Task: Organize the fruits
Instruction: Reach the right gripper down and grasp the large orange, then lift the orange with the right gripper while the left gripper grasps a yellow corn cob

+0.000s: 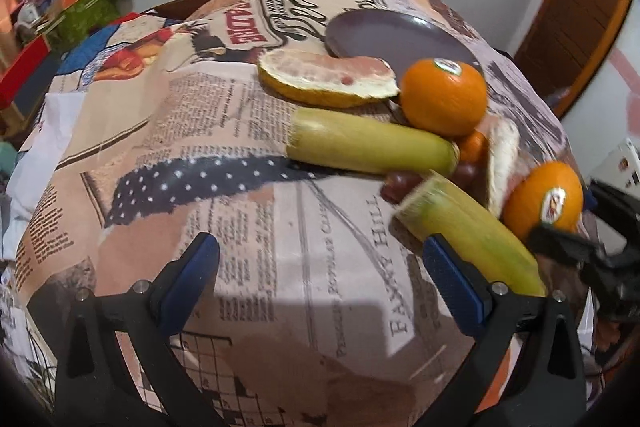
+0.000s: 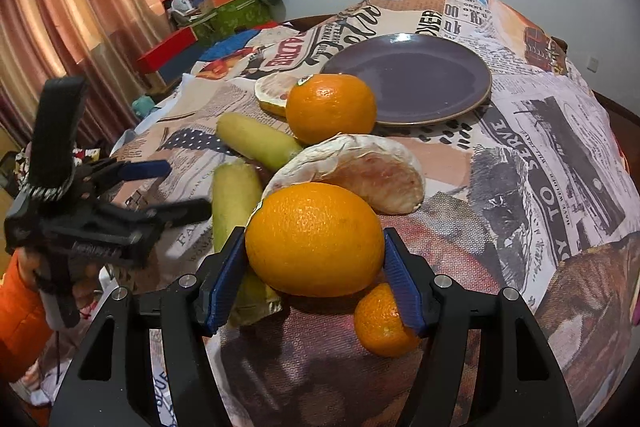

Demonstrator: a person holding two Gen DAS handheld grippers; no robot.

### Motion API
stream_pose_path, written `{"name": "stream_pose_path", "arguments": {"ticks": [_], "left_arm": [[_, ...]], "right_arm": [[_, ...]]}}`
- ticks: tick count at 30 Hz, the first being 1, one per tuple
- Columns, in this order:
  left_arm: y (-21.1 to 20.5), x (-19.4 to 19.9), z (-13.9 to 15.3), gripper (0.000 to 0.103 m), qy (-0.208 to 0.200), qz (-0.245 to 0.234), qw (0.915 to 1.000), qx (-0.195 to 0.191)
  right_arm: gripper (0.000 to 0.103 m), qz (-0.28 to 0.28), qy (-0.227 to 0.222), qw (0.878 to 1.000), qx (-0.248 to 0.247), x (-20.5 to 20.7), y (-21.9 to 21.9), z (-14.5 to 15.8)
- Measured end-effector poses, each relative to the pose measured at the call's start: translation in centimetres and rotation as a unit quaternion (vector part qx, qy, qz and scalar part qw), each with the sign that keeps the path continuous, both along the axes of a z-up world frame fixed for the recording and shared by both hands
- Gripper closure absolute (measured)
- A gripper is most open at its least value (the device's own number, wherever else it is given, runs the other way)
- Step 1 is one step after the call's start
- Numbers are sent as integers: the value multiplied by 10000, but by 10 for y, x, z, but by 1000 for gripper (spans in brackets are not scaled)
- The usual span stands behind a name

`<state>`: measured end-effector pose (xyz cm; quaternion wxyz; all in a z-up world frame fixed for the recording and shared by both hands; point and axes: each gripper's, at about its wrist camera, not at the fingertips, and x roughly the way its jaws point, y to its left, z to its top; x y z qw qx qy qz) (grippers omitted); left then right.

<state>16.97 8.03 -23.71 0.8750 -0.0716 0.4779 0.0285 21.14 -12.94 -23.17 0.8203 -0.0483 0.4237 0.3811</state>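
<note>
My right gripper point(image 2: 315, 269) is shut on a large orange point(image 2: 315, 239), its blue pads pressing both sides just above the cloth. A small mandarin point(image 2: 380, 323) lies under its right finger. A second orange point(image 2: 331, 108), a peeled pomelo piece point(image 2: 360, 171), a pomelo rind point(image 2: 272, 94) and two yellow-green cane pieces point(image 2: 258, 141) point(image 2: 234, 203) lie in a cluster before an empty purple plate point(image 2: 416, 79). My left gripper point(image 1: 320, 275) is open and empty over the newsprint cloth, its right finger beside a cane piece point(image 1: 472, 239). It also shows in the right wrist view point(image 2: 176, 187).
The table wears a newsprint-patterned cloth point(image 1: 248, 131). Dark grapes point(image 1: 400, 183) lie among the fruit. Boxes and clutter point(image 2: 216, 11) stand at the far left by a curtain point(image 2: 60, 7). A wooden door point(image 1: 576, 23) is at the right.
</note>
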Motion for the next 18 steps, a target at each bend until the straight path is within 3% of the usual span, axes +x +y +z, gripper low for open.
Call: {"name": "stream_pose_path", "arguments": {"ticks": [10, 18], "left_arm": [[-28, -12, 41, 1, -388, -67, 9990, -232], [-74, 0, 25, 1, 83, -234, 9992, -304]], "right_arm": [[40, -412, -12, 9988, 277, 1, -19, 13], [40, -679, -312, 9960, 490, -4, -44, 32]]}}
